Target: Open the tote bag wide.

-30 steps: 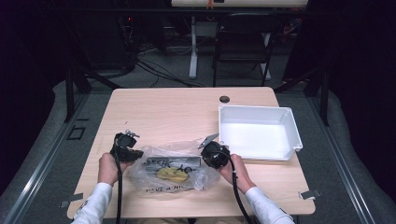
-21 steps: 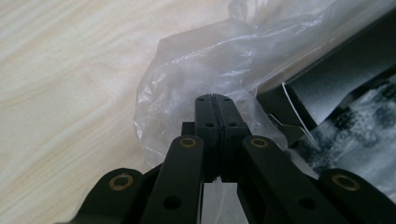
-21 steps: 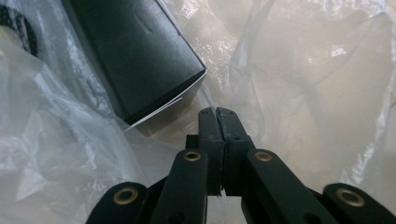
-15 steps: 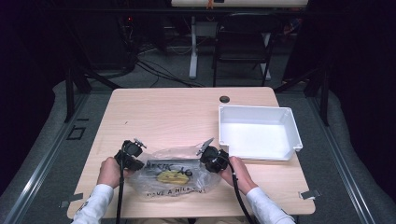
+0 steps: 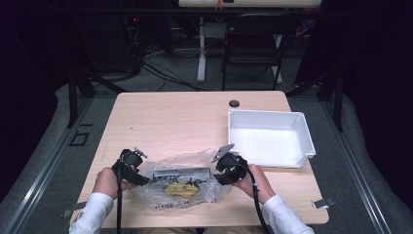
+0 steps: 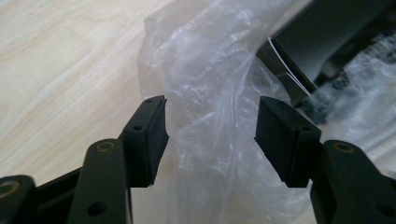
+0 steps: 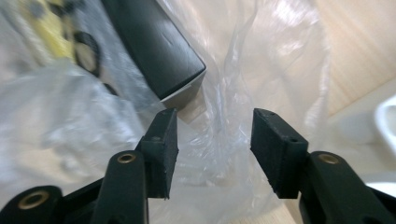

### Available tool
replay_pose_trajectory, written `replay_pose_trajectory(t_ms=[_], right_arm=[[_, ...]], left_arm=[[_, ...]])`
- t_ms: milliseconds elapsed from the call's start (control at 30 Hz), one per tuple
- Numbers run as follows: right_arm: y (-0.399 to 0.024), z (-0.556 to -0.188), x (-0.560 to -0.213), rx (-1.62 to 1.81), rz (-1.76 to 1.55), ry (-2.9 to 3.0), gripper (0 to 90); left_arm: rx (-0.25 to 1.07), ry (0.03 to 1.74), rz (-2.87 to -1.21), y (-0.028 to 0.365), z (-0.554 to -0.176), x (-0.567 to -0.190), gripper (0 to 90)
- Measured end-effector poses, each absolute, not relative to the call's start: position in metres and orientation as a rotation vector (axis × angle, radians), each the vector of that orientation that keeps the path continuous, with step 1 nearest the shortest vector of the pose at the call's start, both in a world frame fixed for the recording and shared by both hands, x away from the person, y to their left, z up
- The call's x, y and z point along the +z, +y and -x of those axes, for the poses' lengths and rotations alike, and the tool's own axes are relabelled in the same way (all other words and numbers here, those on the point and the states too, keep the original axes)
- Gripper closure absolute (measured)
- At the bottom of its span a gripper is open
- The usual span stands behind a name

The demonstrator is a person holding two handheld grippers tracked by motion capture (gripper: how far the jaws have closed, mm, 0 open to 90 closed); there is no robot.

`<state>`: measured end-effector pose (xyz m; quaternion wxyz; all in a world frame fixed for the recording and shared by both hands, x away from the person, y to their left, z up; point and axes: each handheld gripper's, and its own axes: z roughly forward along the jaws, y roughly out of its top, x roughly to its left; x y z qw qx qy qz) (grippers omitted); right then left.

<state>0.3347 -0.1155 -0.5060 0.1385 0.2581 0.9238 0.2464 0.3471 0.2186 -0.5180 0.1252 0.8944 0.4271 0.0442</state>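
A clear plastic bag (image 5: 178,184) lies on the wooden table near its front edge. Inside it are a grey bar-shaped object (image 5: 181,173) and a yellow item (image 5: 180,188). My left gripper (image 5: 142,176) is at the bag's left end and my right gripper (image 5: 218,176) at its right end. Both pairs of jaws have just been opening. In the left gripper view, crumpled bag film (image 6: 205,70) runs loose between the parted jaws of the left gripper (image 6: 210,116). The right gripper (image 7: 212,123) likewise has film (image 7: 280,46) between its jaws with no pad pressing, and the dark object (image 7: 149,42) lies just beyond.
A white tray (image 5: 302,134) stands empty at the table's right, close to my right hand. A small dark round hole (image 5: 234,103) sits near the far edge. Bare tabletop (image 5: 170,122) stretches behind the bag. A chair (image 5: 253,39) stands beyond the table.
Both grippers went from shut on the bag's ends to open, releasing the film. The hands drew slightly toward the near edge, and the bag has settled flatter on the table.
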Motion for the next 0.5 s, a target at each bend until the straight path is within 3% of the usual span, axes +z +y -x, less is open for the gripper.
replay_pose_trajectory(t_ms=[167,333,500], right_arm=[[-0.118,-0.319,-0.488,0.873,-0.681,2.676,49.9],[-0.104,-0.308,-0.509,0.786,-0.636,2.792,51.9],[-0.101,-0.310,-0.526,0.706,-0.647,2.829,73.9]], left_arm=[[0.108,1.226,-2.632,0.215,-0.346,-0.520,40.3],[0.095,1.228,-2.634,0.215,-0.344,-0.522,40.2],[0.085,1.218,-2.651,0.218,-0.338,-0.524,39.4]])
